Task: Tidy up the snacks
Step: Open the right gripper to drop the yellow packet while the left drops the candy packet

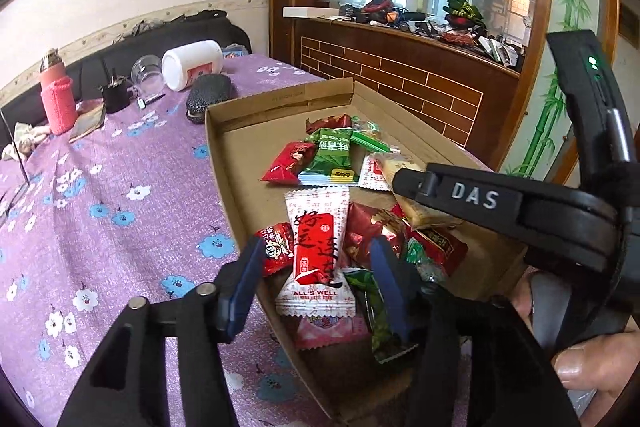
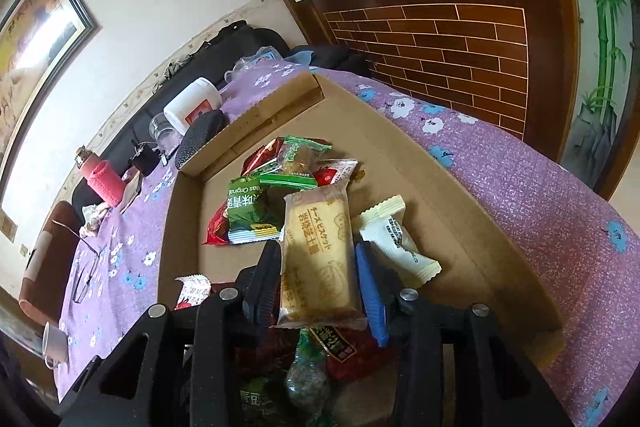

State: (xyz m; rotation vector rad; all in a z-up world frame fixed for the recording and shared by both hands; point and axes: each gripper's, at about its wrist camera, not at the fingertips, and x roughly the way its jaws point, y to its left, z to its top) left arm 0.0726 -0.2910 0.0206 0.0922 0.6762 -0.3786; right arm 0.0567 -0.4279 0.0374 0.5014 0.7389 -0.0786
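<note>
both point downward into one cardboard tray (image 1: pixel 224 147). left gripper (image 1: pixel 316 279) jaws apart around white packet (image 1: pixel 318 247); right gripper (image 2: pixel 318 279) jaws, lower centre, flank one biscuit packet (image 2: pixel 318 255), contact unclear.

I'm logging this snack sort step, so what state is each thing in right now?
Cardboard box: open, snacks loose inside.
White-and-red packet: between the left gripper fingers, not pinched.
Biscuit packet: between the right gripper fingers; grip unclear.
White jar: on its side.
Pink bottle: upright.
</note>
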